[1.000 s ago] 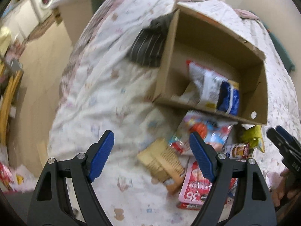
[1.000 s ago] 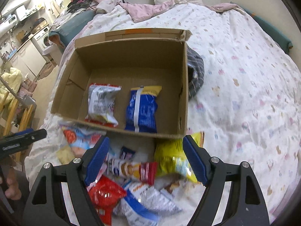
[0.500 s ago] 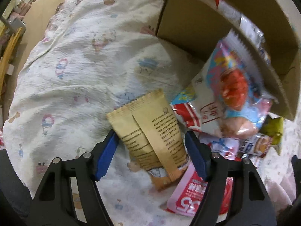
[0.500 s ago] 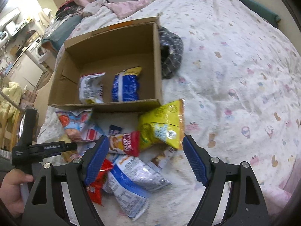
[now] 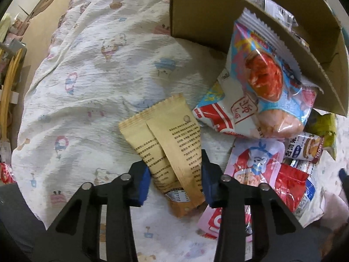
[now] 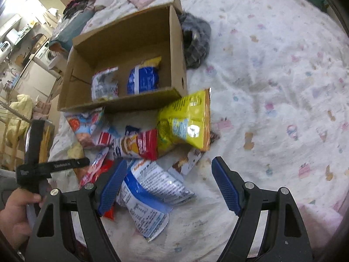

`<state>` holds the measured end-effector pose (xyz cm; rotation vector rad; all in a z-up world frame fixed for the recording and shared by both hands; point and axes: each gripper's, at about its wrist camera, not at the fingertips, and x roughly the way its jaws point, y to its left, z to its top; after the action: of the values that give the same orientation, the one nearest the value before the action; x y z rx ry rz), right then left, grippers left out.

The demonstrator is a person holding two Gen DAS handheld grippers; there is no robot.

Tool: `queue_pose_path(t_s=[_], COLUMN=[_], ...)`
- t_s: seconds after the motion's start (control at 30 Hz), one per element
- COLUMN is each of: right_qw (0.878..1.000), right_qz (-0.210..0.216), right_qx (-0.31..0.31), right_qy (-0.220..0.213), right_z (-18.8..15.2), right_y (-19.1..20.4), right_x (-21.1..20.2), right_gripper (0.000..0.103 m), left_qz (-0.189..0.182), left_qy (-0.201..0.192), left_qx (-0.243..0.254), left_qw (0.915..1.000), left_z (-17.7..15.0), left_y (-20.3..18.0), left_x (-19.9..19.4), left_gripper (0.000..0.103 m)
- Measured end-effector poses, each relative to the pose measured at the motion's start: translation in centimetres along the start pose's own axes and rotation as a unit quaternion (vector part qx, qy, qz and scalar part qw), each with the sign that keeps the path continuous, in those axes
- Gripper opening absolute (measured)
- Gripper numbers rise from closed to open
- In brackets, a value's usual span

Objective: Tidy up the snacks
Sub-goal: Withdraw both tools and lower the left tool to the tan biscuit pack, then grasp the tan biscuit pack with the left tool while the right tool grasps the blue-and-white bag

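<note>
A tan snack packet (image 5: 172, 144) lies back side up on the patterned bedsheet (image 5: 98, 65). My left gripper (image 5: 174, 179) points down over its near half, jaws closing, both blue pads against the packet's edges. A light blue packet (image 5: 266, 74) leans on the front wall of the cardboard box (image 5: 207, 17). In the right wrist view the box (image 6: 122, 43) holds a silver-white packet (image 6: 104, 85) and a blue packet (image 6: 144, 78). My right gripper (image 6: 169, 166) hangs open over a blue-and-white packet (image 6: 152, 187), gripping nothing. A yellow bag (image 6: 185, 118) lies just beyond it.
More packets are piled before the box: a red-and-white one (image 6: 135, 144) and a pink one (image 5: 250, 163). A dark striped cloth (image 6: 196, 43) lies by the box's right wall. A hand (image 6: 17, 209) holds the left tool. The bed's edge (image 5: 21, 100) drops to the floor at left.
The left gripper came down onto the tan packet and its jaws narrowed from wide apart to touching its edges. The right gripper swung right and lower over the pile, still open.
</note>
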<state>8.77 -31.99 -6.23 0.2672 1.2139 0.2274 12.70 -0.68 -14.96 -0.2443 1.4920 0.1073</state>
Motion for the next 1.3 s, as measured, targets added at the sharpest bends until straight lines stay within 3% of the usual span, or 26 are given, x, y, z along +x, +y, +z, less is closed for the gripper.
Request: queue_pose_path(t_s=[0.17,0.23,0.37,0.53,0.63,0.73,0.9,1.0,1.07,1.3], right_qw=[0.992,0.986,0.977,0.980,0.976,0.971,0.976,0.981,0.983,0.986], right_qz=[0.068,0.089,0.122,0.092,0.080,0.086,0.064,0.048,0.043,0.058], right_qx=[0.059,0.090,0.124,0.117,0.133,0.159,0.142,0.121,0.113,0.096], right_qy=[0.088,0.108,0.121,0.135,0.151,0.155,0.154,0.143,0.141,0.126], right_z=[-1.2,-1.8,-2.4,-2.9,-3.3,-3.2,-3.2,-3.2,-3.4,-4.6], right_y=[-1.2,-1.9,-2.3,-1.5,-1.5,-1.5,-0.7,0.2,0.9,1.5], right_x=[2.7,3.5,4.2,5.2,6.5,7.6,9.0,8.8,8.3,5.8], right_gripper=[0.083,0.084,0.084,0.084,0.084,0.096,0.097,0.086,0.069,0.062], left_qz=[-0.008,-0.022,-0.008,-0.012,-0.029,-0.046,-0.055,-0.057,-0.059,-0.069], left_qy=[-0.011,-0.016,-0.053,-0.087,-0.094,-0.083,-0.087,-0.087,-0.087,-0.086], left_qx=[0.014,0.024,0.070,0.104,0.101,0.094,0.088,0.082,0.081,0.072], left_qw=[0.9998,0.9993,0.9961,0.9907,0.9900,0.9910,0.9908,0.9912,0.9912,0.9913], left_z=[-0.2,-0.9,-1.4,-1.8,-2.2,-1.8,-2.0,-2.1,-2.2,-2.1], left_y=[0.5,1.1,1.2,1.6,1.5,1.8,2.3,2.6,2.7,2.6], left_x=[-2.4,-4.1,-7.9,-11.3,-10.6,-9.6,-9.7,-9.8,-9.8,-10.0], left_gripper=[0.033,0.033,0.033,0.033,0.033,0.033,0.033,0.033,0.033,0.033])
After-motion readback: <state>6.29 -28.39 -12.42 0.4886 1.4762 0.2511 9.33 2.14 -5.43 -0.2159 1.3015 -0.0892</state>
